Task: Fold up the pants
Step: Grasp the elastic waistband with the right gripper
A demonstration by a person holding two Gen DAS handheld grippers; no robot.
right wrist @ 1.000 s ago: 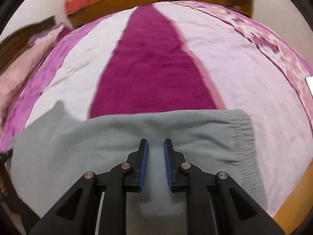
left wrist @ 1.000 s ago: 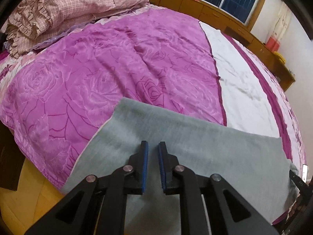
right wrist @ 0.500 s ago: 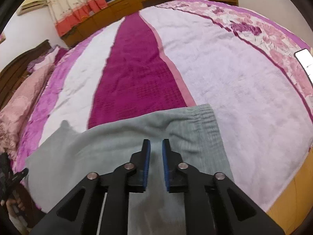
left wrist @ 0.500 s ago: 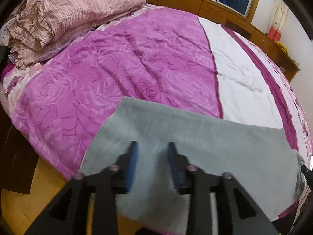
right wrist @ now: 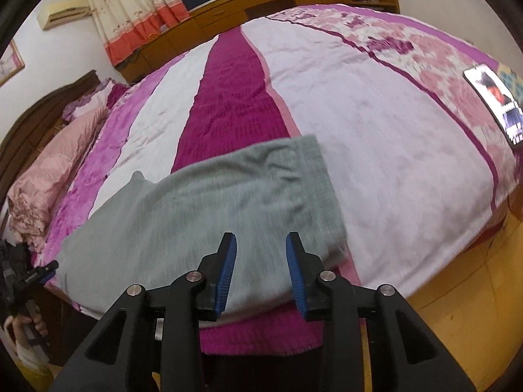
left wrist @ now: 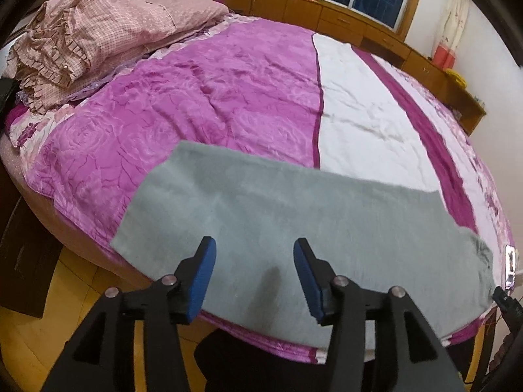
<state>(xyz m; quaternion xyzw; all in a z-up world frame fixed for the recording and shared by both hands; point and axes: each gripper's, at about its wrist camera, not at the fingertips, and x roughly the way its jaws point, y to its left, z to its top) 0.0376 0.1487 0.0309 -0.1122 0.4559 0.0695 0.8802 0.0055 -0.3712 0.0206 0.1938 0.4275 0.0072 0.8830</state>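
Note:
Grey pants (left wrist: 287,222) lie flat, folded lengthwise, along the near edge of the bed. The leg end is at the left in the left wrist view, and the elastic waistband (right wrist: 317,176) is at the right in the right wrist view. My left gripper (left wrist: 254,254) is open and empty, hovering above the leg part. My right gripper (right wrist: 260,248) is open and empty, above the waist part (right wrist: 202,215). The left gripper's tip (right wrist: 42,272) shows at the far left of the right wrist view.
The bed (left wrist: 228,91) has a purple, white and magenta striped cover. A rumpled pink quilt (left wrist: 98,29) lies at its head. A phone (right wrist: 493,98) lies on the far right of the bed. Wooden cabinets (left wrist: 359,29) line the wall. Yellow wood floor (right wrist: 457,336) is below.
Both grippers opened and pulled back and up from the pants, which now lie flat on the bed. The left opened first, the right just now.

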